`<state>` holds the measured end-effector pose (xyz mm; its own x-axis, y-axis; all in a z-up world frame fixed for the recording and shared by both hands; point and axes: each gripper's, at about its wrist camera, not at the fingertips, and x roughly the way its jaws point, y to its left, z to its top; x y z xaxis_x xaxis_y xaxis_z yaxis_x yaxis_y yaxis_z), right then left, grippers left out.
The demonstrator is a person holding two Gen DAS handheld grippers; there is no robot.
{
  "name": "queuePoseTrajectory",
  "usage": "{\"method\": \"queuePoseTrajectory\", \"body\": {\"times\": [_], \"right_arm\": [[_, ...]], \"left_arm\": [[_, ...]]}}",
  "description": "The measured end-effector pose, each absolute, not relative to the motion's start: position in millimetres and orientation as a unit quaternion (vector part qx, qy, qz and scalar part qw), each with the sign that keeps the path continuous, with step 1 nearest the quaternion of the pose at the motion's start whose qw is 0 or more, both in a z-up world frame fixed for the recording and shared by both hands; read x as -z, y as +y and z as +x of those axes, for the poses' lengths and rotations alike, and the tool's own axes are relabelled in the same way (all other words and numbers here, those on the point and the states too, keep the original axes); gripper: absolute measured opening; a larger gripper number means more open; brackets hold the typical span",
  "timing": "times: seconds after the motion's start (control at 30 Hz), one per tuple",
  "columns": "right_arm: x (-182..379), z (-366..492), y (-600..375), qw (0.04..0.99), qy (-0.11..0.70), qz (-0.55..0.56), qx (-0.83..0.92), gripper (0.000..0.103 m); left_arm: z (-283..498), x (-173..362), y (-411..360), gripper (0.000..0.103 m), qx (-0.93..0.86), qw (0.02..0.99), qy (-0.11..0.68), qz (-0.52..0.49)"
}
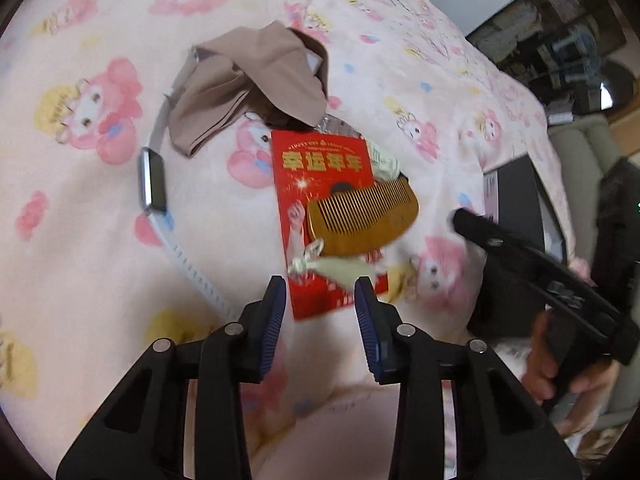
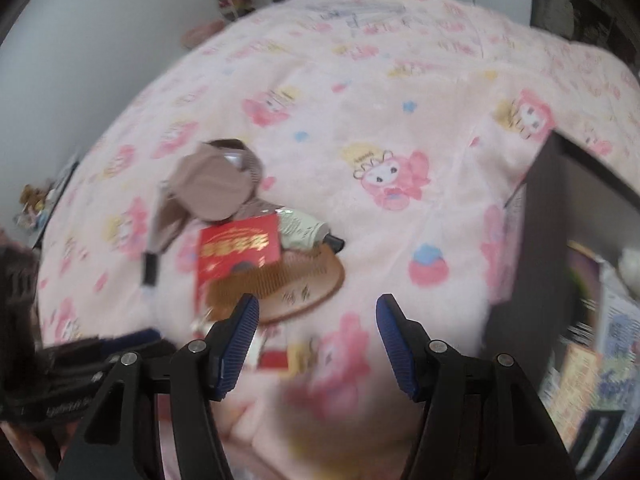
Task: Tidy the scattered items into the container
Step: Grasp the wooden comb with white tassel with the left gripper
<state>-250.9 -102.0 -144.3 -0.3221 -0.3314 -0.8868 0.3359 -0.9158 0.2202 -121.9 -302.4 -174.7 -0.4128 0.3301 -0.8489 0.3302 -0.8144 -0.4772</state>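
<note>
Hovering over the pile on the pink blanket (image 1: 80, 240), both grippers are empty w/ jaws apart. Left to right: smartwatch (image 1: 152, 180) w/ white strap; beige cloth (image 1: 248, 88) draped over part of it; red envelope (image 1: 320, 200); wooden comb (image 1: 360, 220) on the envelope; cream tube (image 2: 304, 232) half under it; dark container (image 2: 560, 232) at far right. Left gripper (image 1: 320, 308) sits at the envelope's near edge. Right gripper (image 2: 316, 332) is near the comb. Risks: flat envelope slips the pads; lifting it likely tips the comb off; pinching blanket too.

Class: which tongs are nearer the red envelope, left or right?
Left. The left tongs hover at the red envelope's near edge; the right tongs sit off to its right.
</note>
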Motion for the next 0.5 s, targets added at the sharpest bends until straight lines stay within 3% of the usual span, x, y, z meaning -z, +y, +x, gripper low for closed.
{"method": "queuePoseTrajectory", "body": {"times": [0.27, 0.5], "right_arm": [[194, -295, -117, 0.141, 0.017, 0.571, 0.809, 0.060], [202, -297, -113, 0.210, -0.035, 0.598, 0.773, 0.060]], "left_arm": [[-153, 205, -310, 0.035, 0.751, -0.048, 0.342, 0.563], [-154, 207, -315, 0.035, 0.748, -0.056, 0.363, 0.553]]}}
